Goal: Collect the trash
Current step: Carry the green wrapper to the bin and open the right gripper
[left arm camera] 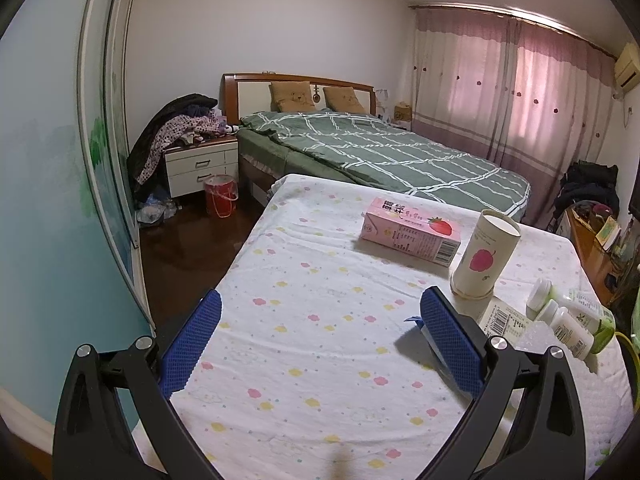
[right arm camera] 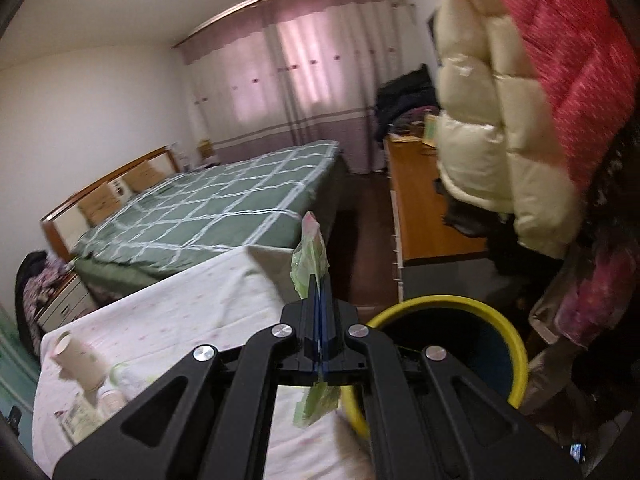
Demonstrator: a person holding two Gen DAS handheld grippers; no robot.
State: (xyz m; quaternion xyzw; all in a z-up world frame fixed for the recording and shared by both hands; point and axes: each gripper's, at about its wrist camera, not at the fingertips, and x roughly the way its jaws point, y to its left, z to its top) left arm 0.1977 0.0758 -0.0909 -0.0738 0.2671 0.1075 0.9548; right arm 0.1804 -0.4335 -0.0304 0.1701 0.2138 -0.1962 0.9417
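right gripper (right arm camera: pixel 320 284) fully closed, blue pads pinched on a thin green wrapper (right arm camera: pixel 310 256); wrapper sticks up past the fingertips and a crumpled bit hangs out below the jaws. it sits just beside the yellow-rimmed bin (right arm camera: pixel 508 334), which stands off the table's right edge, dark inside

left gripper (left arm camera: pixel 320 320) wide open, nothing between the fingers (left arm camera: pixel 192 344), hovering over the flower-print tablecloth (left arm camera: pixel 320 380)

rest of the trash on the table: pink strawberry carton (left arm camera: pixel 408 232) lying flat, paper cup (left arm camera: pixel 482 256) with a red apple print upright just right of it, barcode pack (left arm camera: pixel 506 320) near the cup's base, two small white bottles (left arm camera: pixel 568 328) lying near the right edge. a small blue-and-white piece touches the left gripper's right finger, can't tell what it is

green checked bed (left arm camera: pixel 380 152) behind the table, red bucket (left arm camera: pixel 220 196) on the floor by the nightstand
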